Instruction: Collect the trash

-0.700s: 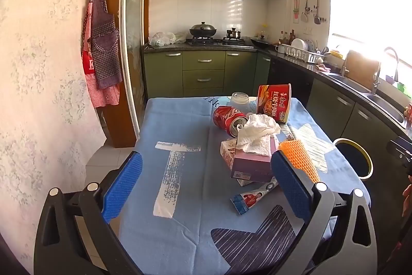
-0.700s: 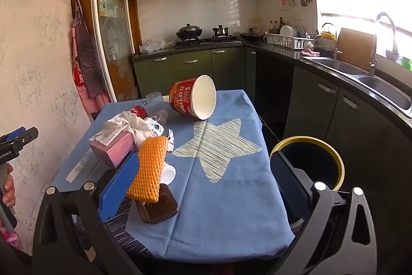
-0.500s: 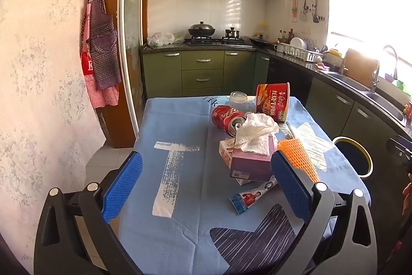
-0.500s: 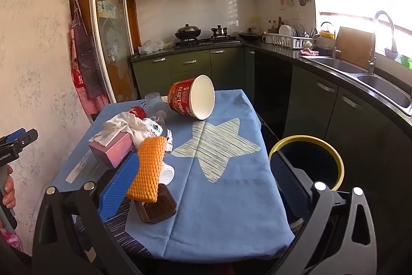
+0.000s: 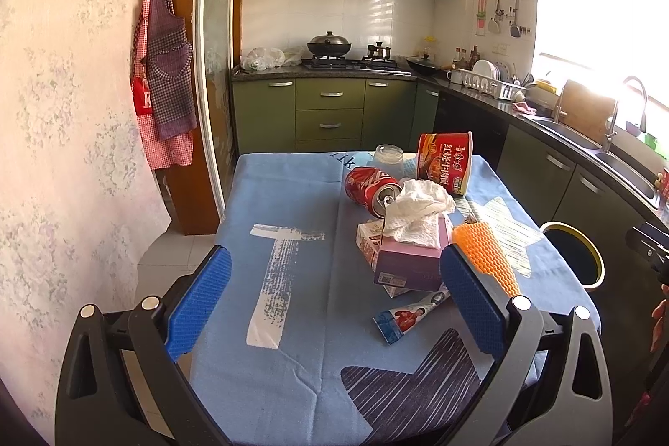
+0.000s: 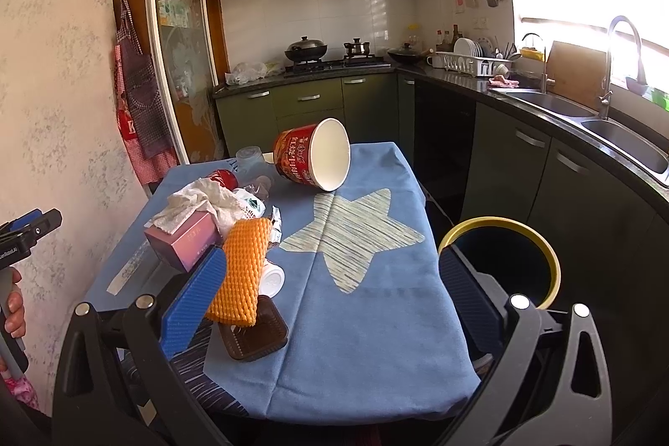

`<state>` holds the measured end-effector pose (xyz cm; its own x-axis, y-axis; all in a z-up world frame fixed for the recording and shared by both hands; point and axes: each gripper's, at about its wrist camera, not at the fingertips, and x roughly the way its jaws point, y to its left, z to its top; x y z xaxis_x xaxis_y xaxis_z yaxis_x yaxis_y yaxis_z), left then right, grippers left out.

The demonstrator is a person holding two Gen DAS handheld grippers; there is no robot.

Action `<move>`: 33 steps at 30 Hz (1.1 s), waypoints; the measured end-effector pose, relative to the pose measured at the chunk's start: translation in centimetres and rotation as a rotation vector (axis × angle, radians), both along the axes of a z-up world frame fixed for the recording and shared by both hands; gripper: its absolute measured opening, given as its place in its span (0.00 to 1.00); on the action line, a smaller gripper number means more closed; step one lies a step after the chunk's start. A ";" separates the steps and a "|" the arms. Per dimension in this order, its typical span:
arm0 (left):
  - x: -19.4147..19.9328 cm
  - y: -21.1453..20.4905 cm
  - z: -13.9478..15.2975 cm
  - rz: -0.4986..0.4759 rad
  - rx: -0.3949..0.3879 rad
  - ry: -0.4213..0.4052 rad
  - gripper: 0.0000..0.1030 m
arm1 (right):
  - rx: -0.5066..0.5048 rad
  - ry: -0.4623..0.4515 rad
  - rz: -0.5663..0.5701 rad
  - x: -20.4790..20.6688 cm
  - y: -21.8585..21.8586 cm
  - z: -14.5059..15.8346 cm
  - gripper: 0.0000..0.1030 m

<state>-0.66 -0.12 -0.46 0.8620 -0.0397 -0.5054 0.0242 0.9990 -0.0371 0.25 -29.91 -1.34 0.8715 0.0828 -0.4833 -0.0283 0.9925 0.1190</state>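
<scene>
The trash is gathered in a loose pile on the blue-clothed worktop (image 5: pixel 292 195), ahead of the left tool (image 5: pixel 334 304) and toward its right finger. A crumpled tissue (image 5: pixel 420 212) is draped over a pink tissue box (image 5: pixel 412 264); a red soda can (image 5: pixel 370 189) lies on its side just beyond it, and a red noodle cup (image 6: pixel 311 157) is tipped over farther off, its white mouth turned toward the right tool (image 6: pixel 330 299). An orange foam net (image 6: pixel 242 274) is seen just beside the right tool's left finger, resting on a brown plastic tray (image 6: pixel 255 337). A blue wrapper (image 5: pixel 407 318) lies close before the left tool's right finger. A yellow-rimmed bin (image 6: pixel 501 258) stands off the worktop, behind the right tool's right finger. Both tools are held wide open, and nothing is gripped.
</scene>
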 end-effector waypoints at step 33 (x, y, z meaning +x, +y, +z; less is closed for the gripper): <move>0.7 -0.5 -1.3 -0.036 -0.005 0.035 0.96 | -0.028 0.022 0.009 0.7 0.5 -0.7 0.94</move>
<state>0.08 -0.63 -1.74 0.8419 -0.0726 -0.5347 0.0584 0.9973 -0.0435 0.90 -29.41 -2.06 0.8597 0.0773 -0.5049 -0.0353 0.9951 0.0924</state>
